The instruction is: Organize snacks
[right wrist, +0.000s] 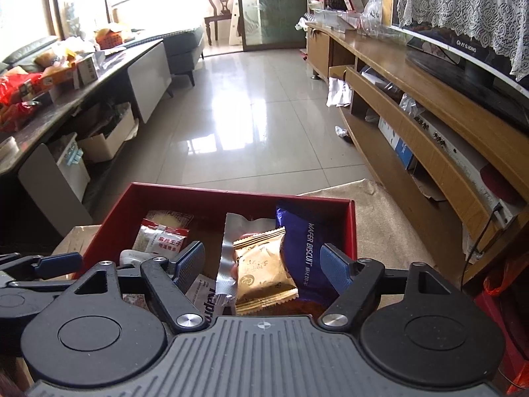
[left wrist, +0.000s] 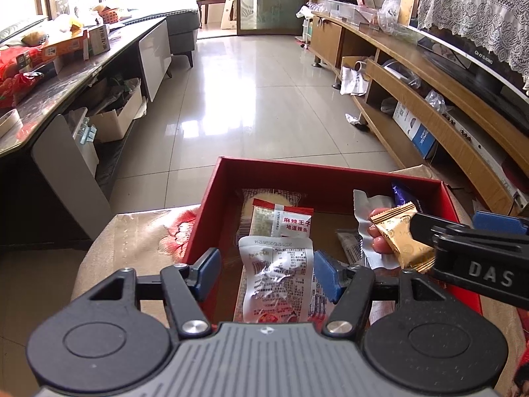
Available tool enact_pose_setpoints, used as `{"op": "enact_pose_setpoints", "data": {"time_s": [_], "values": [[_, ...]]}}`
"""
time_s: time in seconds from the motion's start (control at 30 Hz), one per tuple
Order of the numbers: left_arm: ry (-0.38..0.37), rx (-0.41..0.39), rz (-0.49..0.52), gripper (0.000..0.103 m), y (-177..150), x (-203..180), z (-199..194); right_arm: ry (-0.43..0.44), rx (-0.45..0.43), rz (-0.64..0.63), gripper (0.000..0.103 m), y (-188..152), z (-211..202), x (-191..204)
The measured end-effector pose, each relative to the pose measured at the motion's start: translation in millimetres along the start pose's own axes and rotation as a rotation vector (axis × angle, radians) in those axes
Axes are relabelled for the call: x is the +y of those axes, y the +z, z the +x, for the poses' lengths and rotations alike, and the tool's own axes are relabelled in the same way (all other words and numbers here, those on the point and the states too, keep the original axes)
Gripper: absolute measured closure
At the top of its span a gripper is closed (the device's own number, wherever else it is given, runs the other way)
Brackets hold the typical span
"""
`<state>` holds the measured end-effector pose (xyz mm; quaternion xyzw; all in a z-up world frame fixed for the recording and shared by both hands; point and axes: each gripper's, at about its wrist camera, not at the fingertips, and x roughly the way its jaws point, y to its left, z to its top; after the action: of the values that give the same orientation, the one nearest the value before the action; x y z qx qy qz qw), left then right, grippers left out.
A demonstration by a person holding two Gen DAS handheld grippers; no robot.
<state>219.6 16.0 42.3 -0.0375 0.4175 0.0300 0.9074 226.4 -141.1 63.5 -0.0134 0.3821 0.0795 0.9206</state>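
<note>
**Both tools apart over the red snack box**

Over the near edge of the red box (left wrist: 330,178), in your left wrist view, your left tool (left wrist: 267,274) stands with its blue pads apart — the silver-white packet (left wrist: 276,273) lies between them, and neither pad presses on it. Beyond that packet sits a red-and-white spicy strip packet (left wrist: 281,220), overlapping a pale snack pack (left wrist: 264,195) at the far wall. To the right, the gold wrapped biscuit (left wrist: 396,235) lies on a silver foil wrapper (left wrist: 367,205); your right tool (left wrist: 446,228) reaches in from the right edge, one dark finger touching or just over the gold wrapper — you cannot tell which from here. The box rests on a floral cloth (left wrist: 139,241).

In your right wrist view, your right tool (right wrist: 263,266) is open wide. The gold wrapped biscuit (right wrist: 263,268) sits between the pads with a gap on each side, lying in the box (right wrist: 231,195). A blue wafer biscuit pack (right wrist: 307,241) leans against the box's right wall just beside it, the silver foil wrapper (right wrist: 228,248) on its other side. Your left tool (right wrist: 56,261) shows at the left edge.
</note>
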Motion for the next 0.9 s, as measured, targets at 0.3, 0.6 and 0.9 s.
{"op": "enact_pose_setpoints", "data": {"time_s": [0.3, 0.6, 0.9], "values": [[-0.012, -0.012, -0.017, 0.042, -19.8, 7.8, -27.8, -0.03, -0.029, 0.026, 0.019, -19.8, -38.5, -2.7], [0.0, -0.013, -0.006, 0.034, -50.0, 14.4, -51.3, -0.062, -0.031, 0.002, 0.018, -51.7, -66.3, 6.9], [0.002, -0.015, 0.011, 0.026, -80.4, 14.1, -73.5, -0.064, -0.033, -0.004, 0.017, -75.3, -86.6, 15.8]]}}
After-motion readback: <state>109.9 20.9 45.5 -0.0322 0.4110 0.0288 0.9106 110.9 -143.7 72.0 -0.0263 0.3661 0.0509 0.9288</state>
